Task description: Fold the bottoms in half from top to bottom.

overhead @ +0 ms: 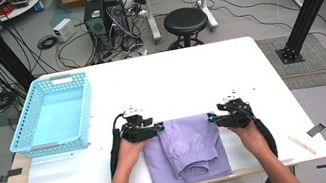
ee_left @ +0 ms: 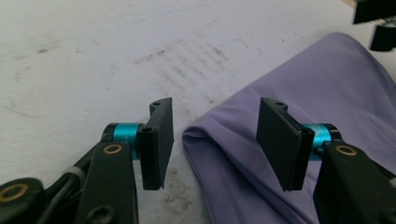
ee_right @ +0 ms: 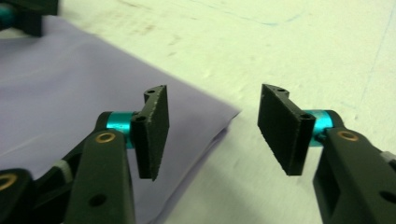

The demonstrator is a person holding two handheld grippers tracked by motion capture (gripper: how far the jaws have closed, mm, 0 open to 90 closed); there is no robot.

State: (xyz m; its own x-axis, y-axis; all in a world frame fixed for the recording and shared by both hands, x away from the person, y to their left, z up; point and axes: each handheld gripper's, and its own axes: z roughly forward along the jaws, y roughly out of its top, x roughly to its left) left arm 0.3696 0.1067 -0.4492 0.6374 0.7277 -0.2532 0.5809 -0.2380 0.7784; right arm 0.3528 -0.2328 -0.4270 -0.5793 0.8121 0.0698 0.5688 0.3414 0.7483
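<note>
A folded purple garment (overhead: 186,148) with an elastic waistband lies on the white table (overhead: 173,74) near its front edge. My left gripper (overhead: 160,127) hovers at the garment's far left corner. In the left gripper view the gripper (ee_left: 215,106) is open, and the cloth's folded corner (ee_left: 205,140) lies below the gap without touching the pads. My right gripper (overhead: 211,119) is at the far right corner. In the right gripper view it (ee_right: 212,95) is open too, astride the corner of the cloth (ee_right: 70,84). Nothing is held.
An empty light blue basket (overhead: 53,116) stands at the table's left. A thin wooden stick (overhead: 302,144) lies near the front right edge. Beyond the table are a black stool (overhead: 185,21), computer towers (overhead: 105,18) and cables on the floor.
</note>
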